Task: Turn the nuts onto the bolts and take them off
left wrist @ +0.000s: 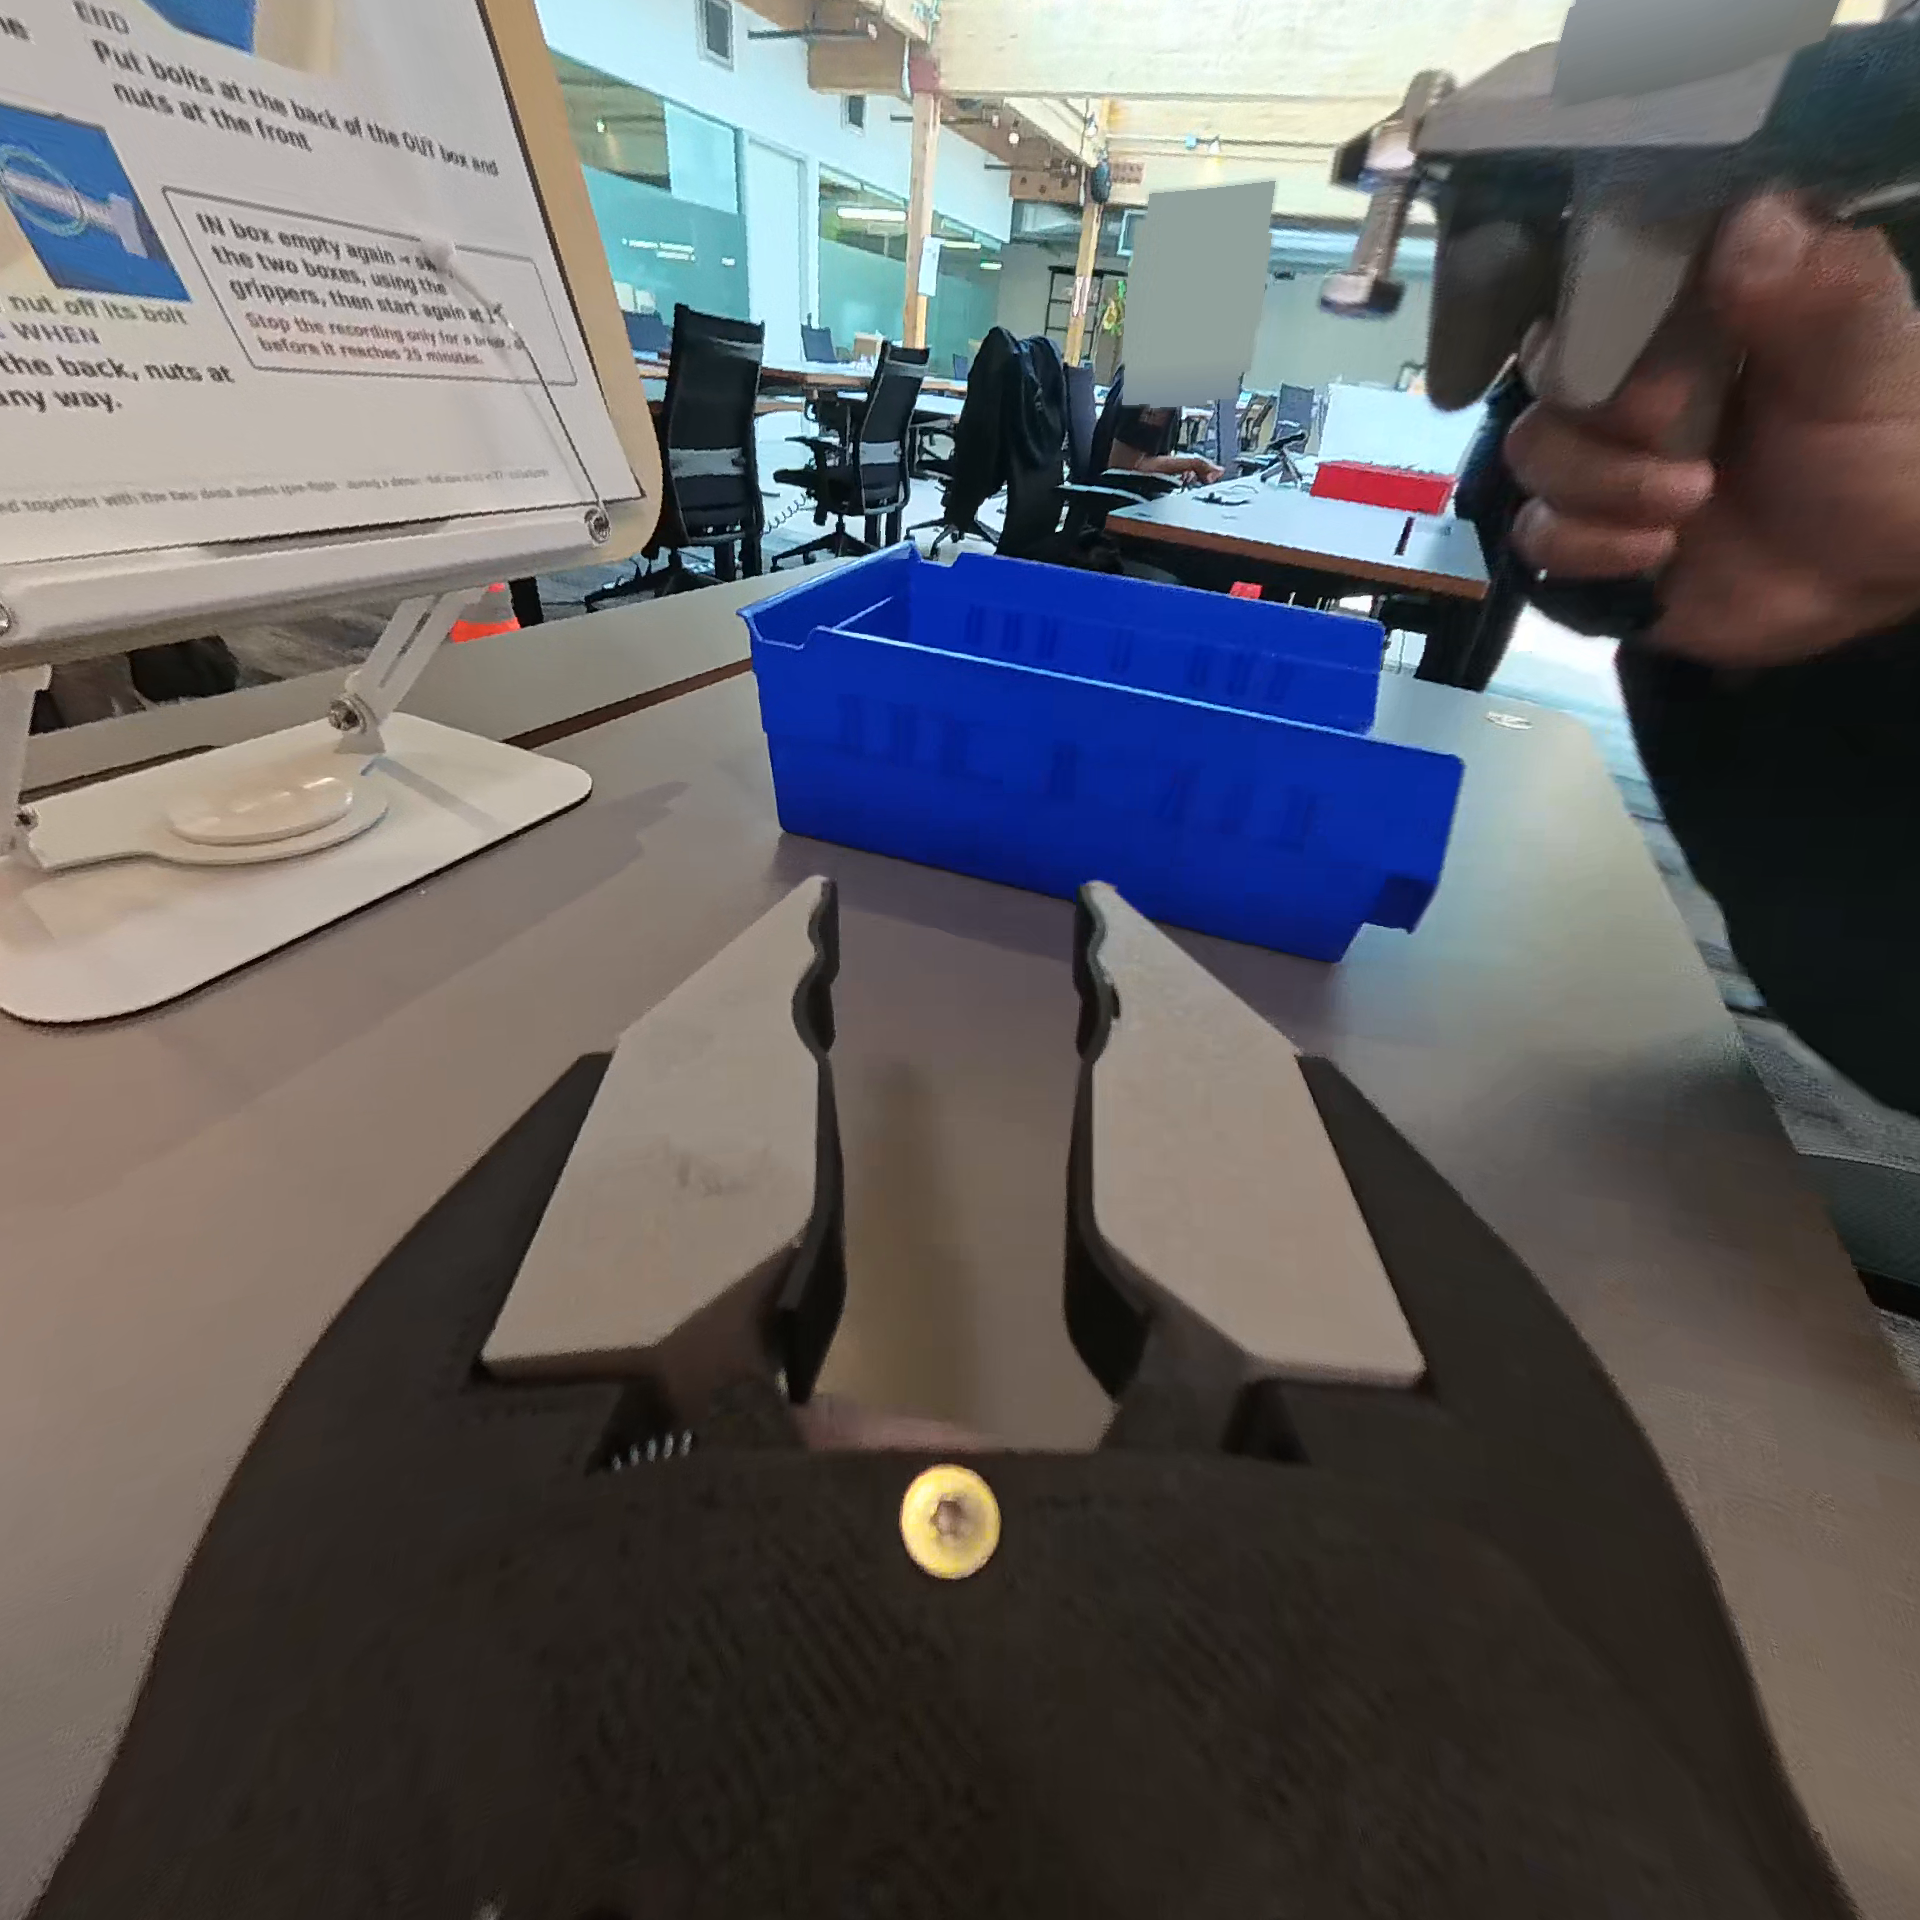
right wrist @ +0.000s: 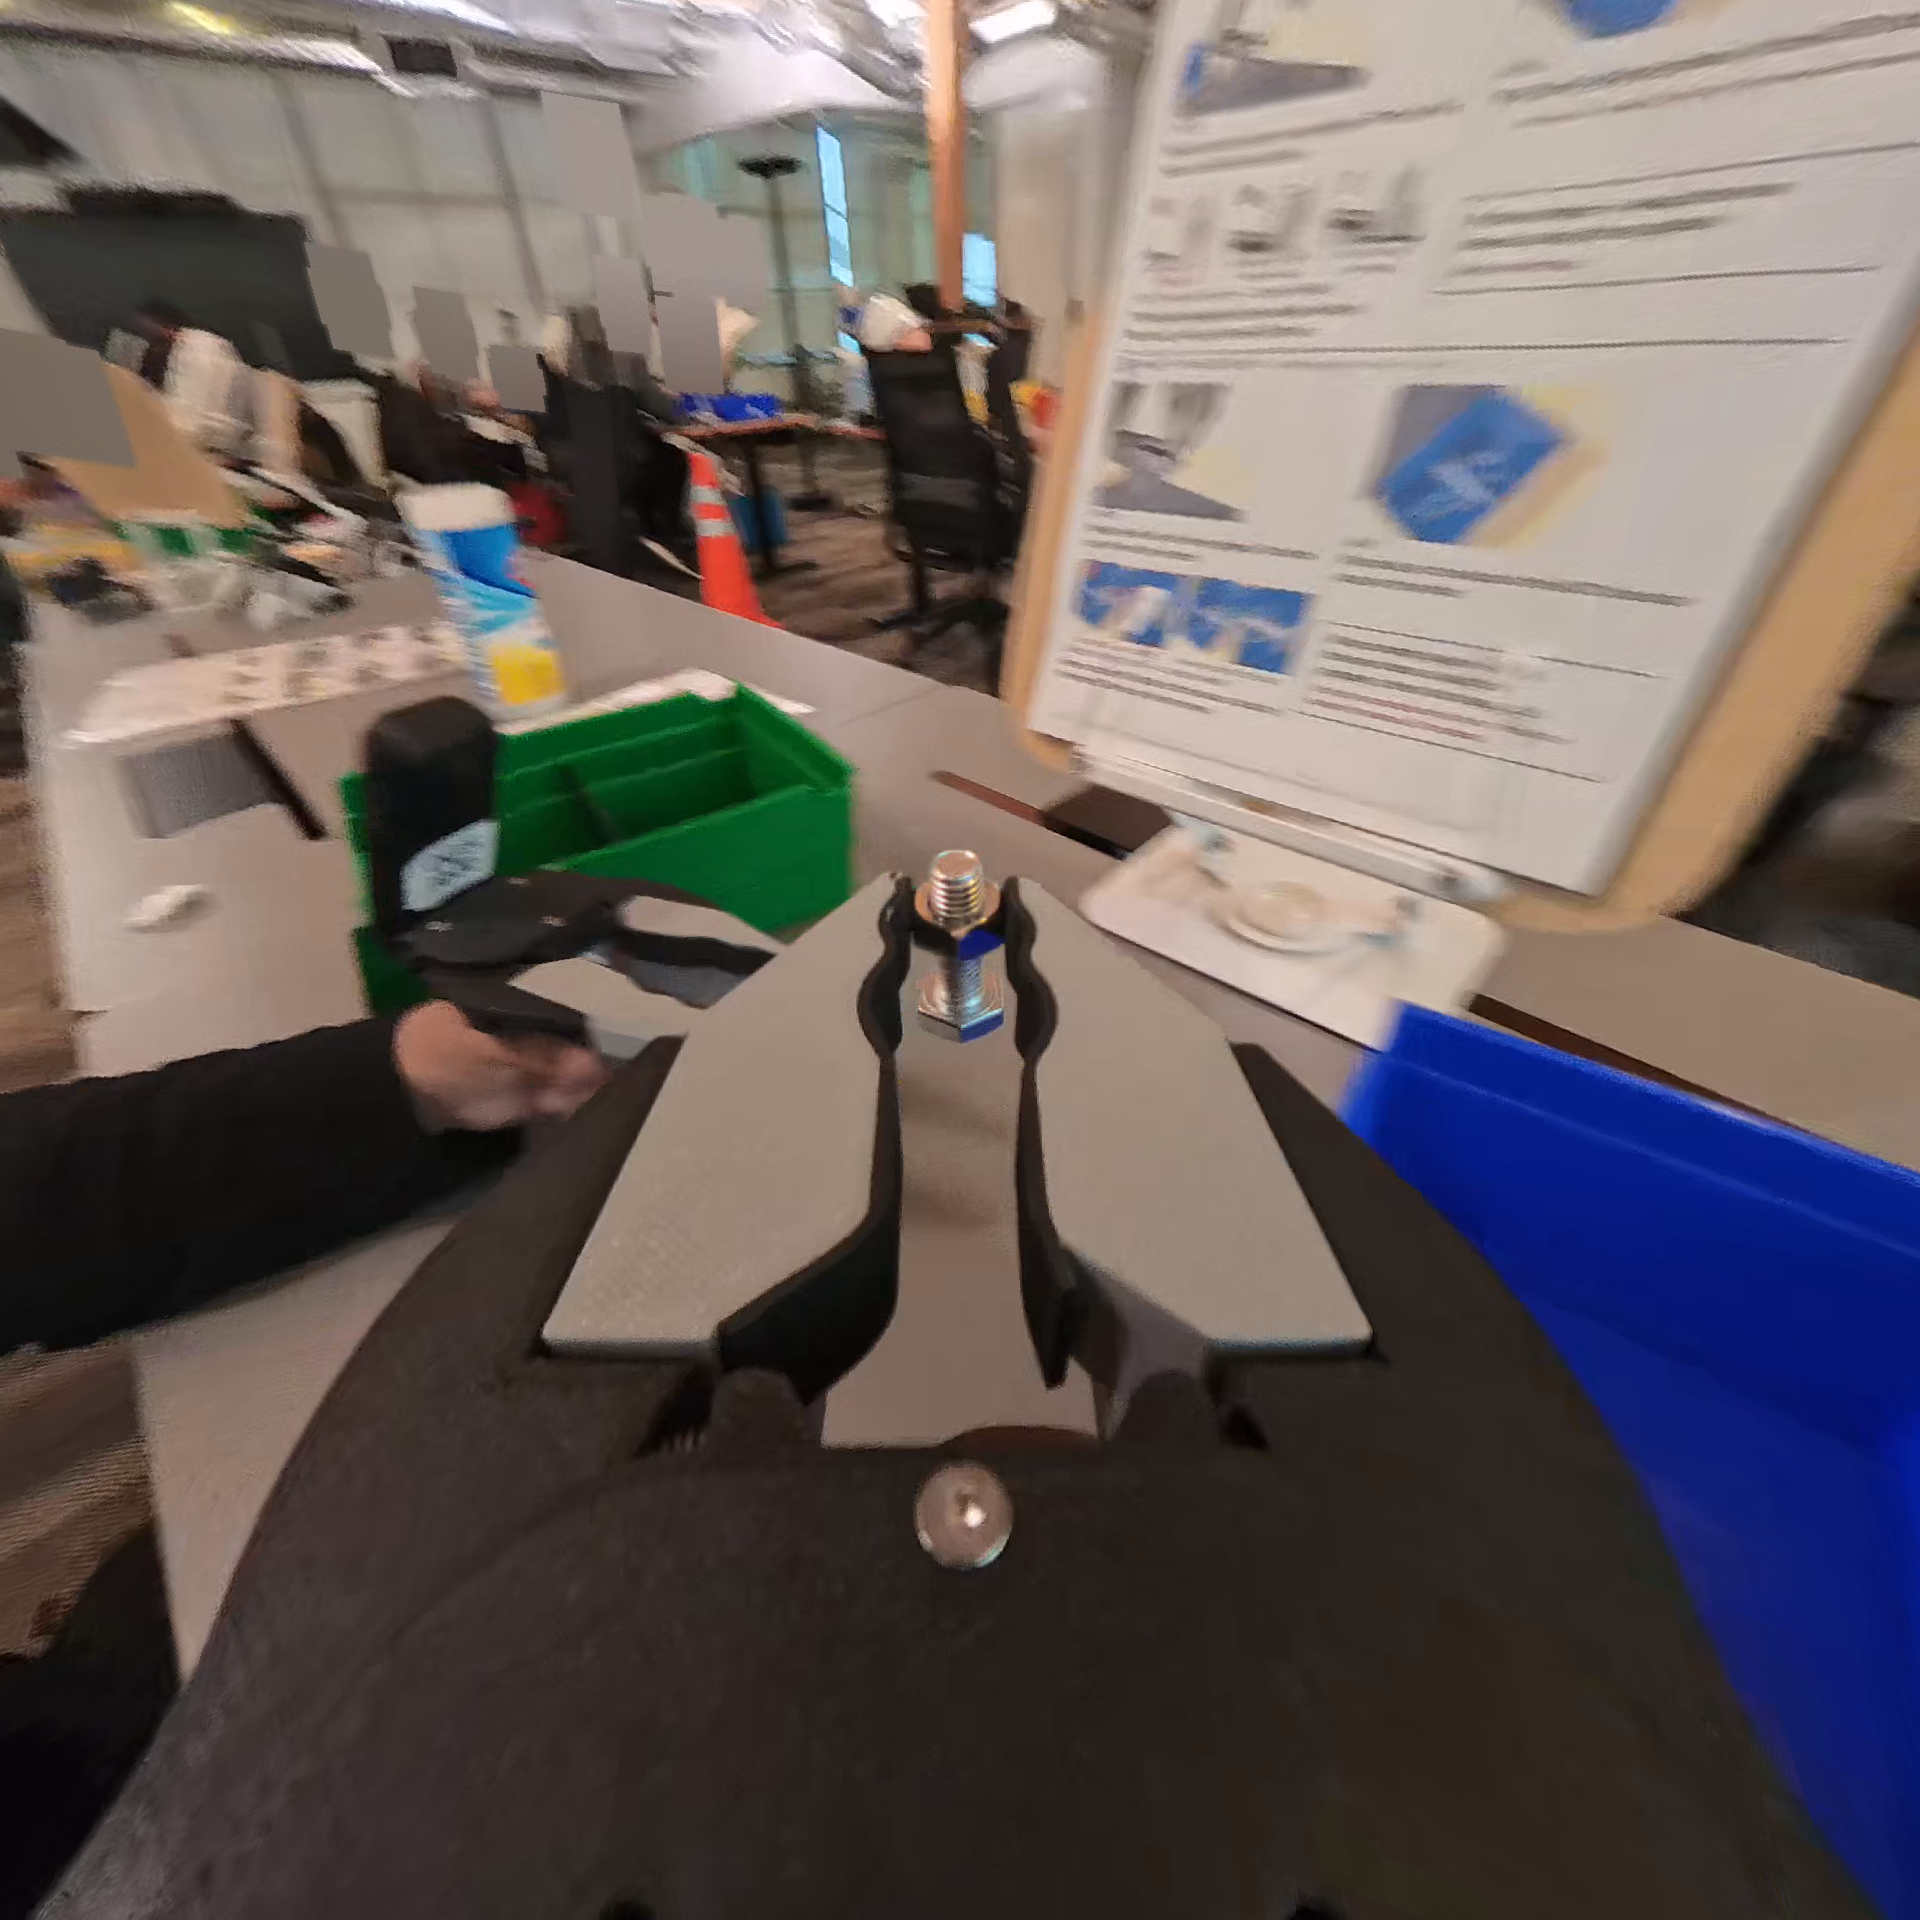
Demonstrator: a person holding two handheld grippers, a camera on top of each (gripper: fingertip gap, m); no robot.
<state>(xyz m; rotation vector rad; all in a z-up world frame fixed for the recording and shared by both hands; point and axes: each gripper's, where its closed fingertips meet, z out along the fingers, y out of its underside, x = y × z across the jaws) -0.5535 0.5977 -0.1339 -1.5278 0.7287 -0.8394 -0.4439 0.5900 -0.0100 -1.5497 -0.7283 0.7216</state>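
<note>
My right gripper [right wrist: 956, 920] is shut on a silver bolt [right wrist: 957, 881] that has a nut [right wrist: 961, 943] threaded on it. The jaws pinch at the nut, with the threaded end up and the head [right wrist: 958, 1016] down, held in the air above the table. In the left wrist view the same bolt [left wrist: 1377, 223] shows blurred at the upper right in the right gripper [left wrist: 1397, 145], which a hand [left wrist: 1714, 468] holds. My left gripper [left wrist: 956, 925] is open and empty, low over the grey table and pointing at the blue bin [left wrist: 1091, 769]. It also shows in the right wrist view [right wrist: 582, 956].
An instruction sheet on a white stand [left wrist: 291, 810] is at the left of the blue bin and shows in the right wrist view [right wrist: 1455, 416]. A green divided bin [right wrist: 675, 800] stands behind the left gripper. A wipes canister [right wrist: 488, 603] stands farther back. The blue bin's wall [right wrist: 1662, 1247] is close on the right. Tip to tip, the grippers are about 15 cm apart.
</note>
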